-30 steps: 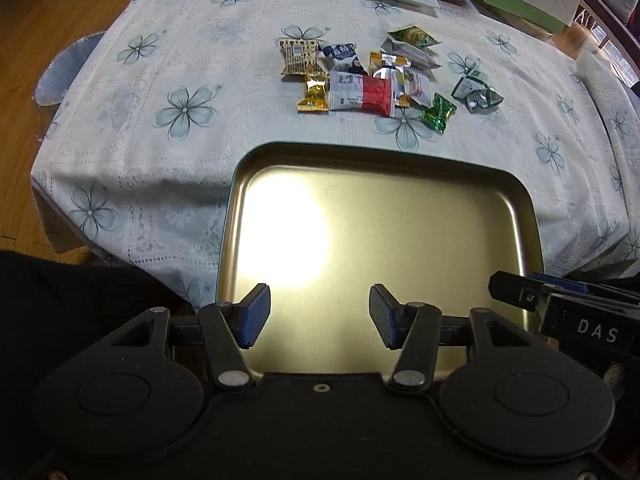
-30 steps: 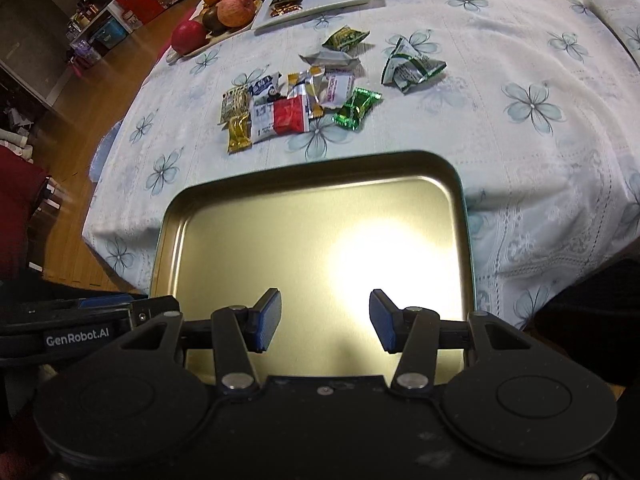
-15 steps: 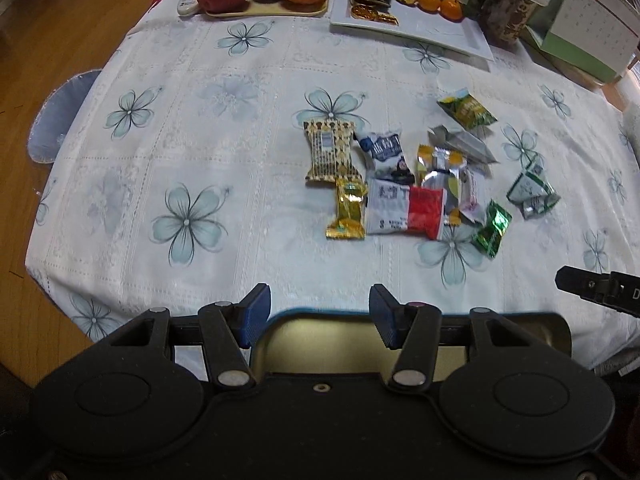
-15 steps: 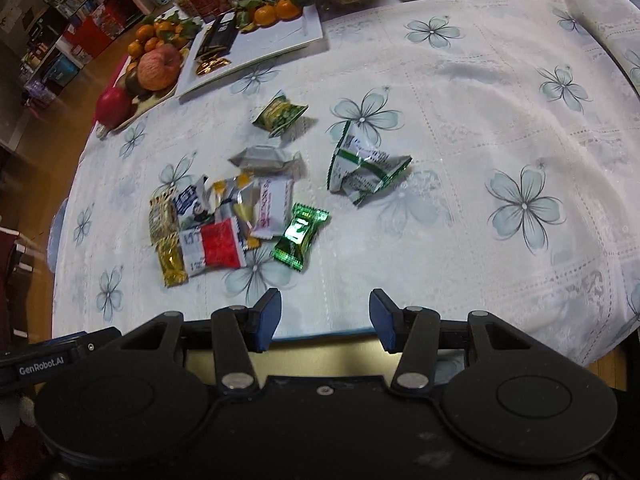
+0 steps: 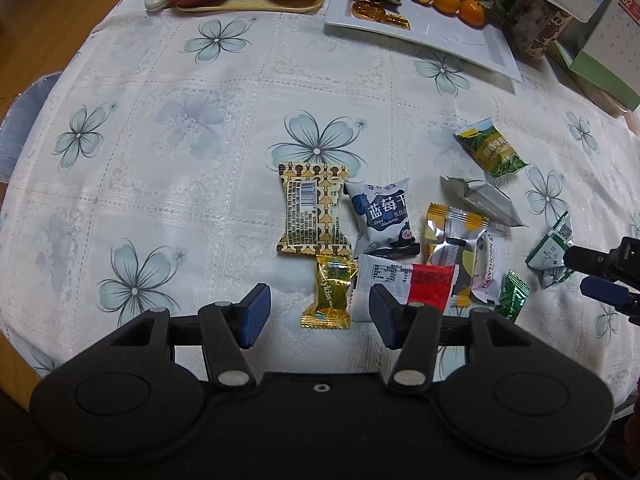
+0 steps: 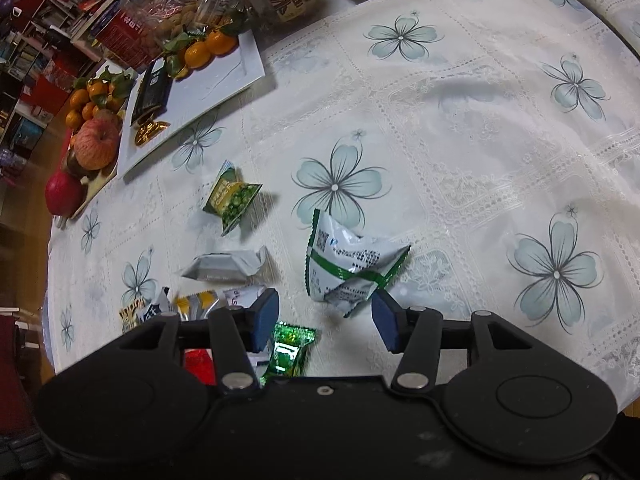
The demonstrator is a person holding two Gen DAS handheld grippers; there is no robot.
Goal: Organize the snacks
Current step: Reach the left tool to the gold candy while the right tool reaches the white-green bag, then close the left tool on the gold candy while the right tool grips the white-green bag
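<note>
Surface (image 5: 132, 184) under a white cloth with pale blue flowers; loose snacks clustered toward the near edge, right of centre.

Left hand-held gripper (image 5: 318, 316): jaws apart, nothing pinched. Gold candy (image 5: 331, 292) lies between the blue pads, touching neither. Just past it, a tan barcode packet (image 5: 310, 212); beside that, a blueberry packet (image 5: 382, 216). A white-and-red packet (image 5: 408, 284) lies partly behind the right pad. Further right, a silver-yellow packet (image 5: 454, 236), a grey foil packet (image 5: 486, 202), and a green-yellow packet (image 5: 490, 154) toward the far side.

Right hand-held gripper (image 6: 325, 322): jaws have just been opening and stand wide. A crumpled white-and-green packet (image 6: 348, 264) lies just ahead of the gap, unpinched. Shiny green candy (image 6: 290, 350) by the left pad.

Far edge: fruit board (image 5: 248, 4), white plate (image 5: 460, 40).
</note>
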